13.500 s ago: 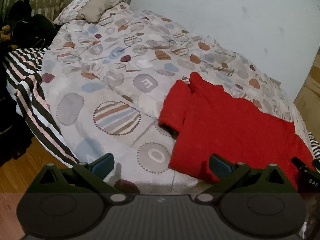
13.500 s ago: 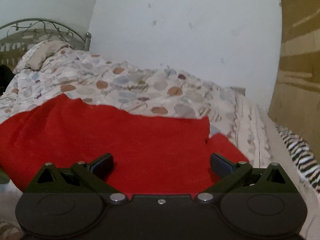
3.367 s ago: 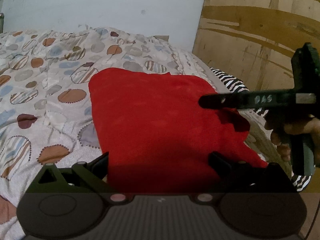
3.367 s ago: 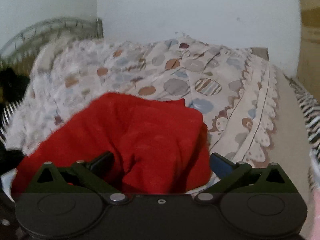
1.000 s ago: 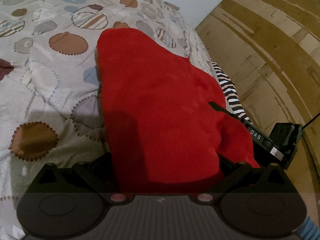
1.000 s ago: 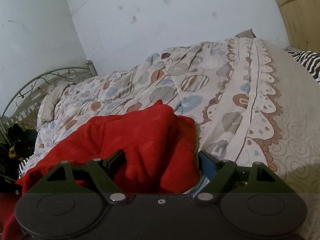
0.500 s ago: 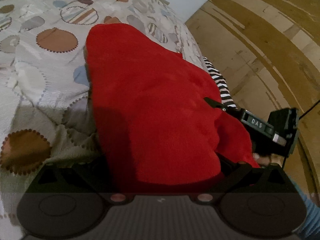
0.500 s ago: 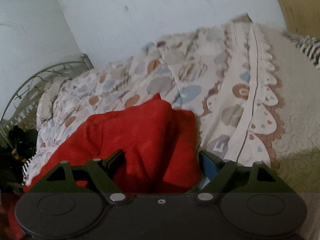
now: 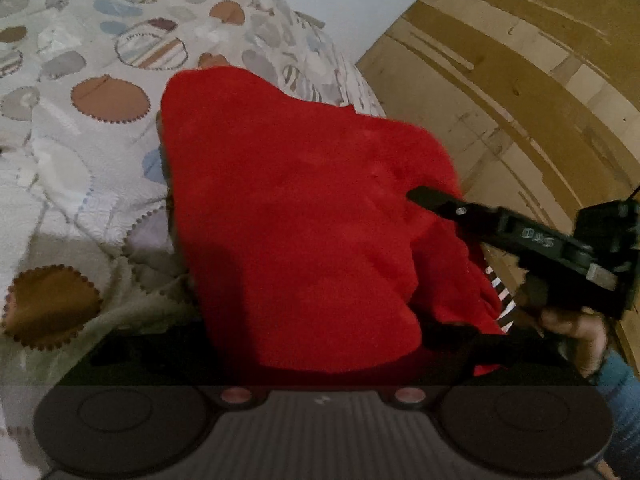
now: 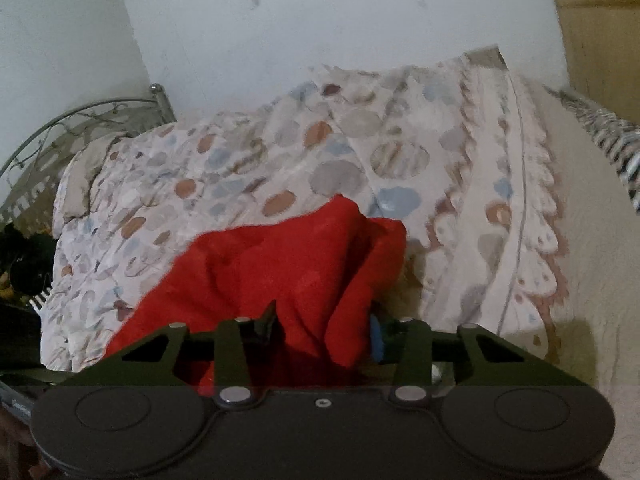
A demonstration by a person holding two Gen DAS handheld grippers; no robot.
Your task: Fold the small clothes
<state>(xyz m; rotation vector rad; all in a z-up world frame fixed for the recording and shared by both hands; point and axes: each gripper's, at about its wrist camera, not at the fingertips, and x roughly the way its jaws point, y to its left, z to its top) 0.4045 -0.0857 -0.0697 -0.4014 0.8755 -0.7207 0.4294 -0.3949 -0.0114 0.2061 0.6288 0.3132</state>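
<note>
A red fleece garment (image 9: 304, 220) lies folded on the patterned bedspread (image 9: 80, 152). In the left wrist view it drapes over my left gripper (image 9: 320, 344), whose fingers are hidden under the cloth. My right gripper (image 10: 324, 330) has its jaws closed in on a bunched fold of the same red garment (image 10: 288, 268). From the left wrist view the right gripper (image 9: 516, 232) comes in from the right with its tip on the garment's right edge.
The bed has a spotted quilt (image 10: 248, 168) and a metal headboard (image 10: 80, 120) at the far left. A white wall (image 10: 320, 20) lies behind. A wooden panel (image 9: 520, 80) stands to the right, with striped fabric (image 10: 616, 140) at the bed's right edge.
My right gripper's jaws have closed in on the red fold in the last half second. The left gripper has pushed slightly further under the garment.
</note>
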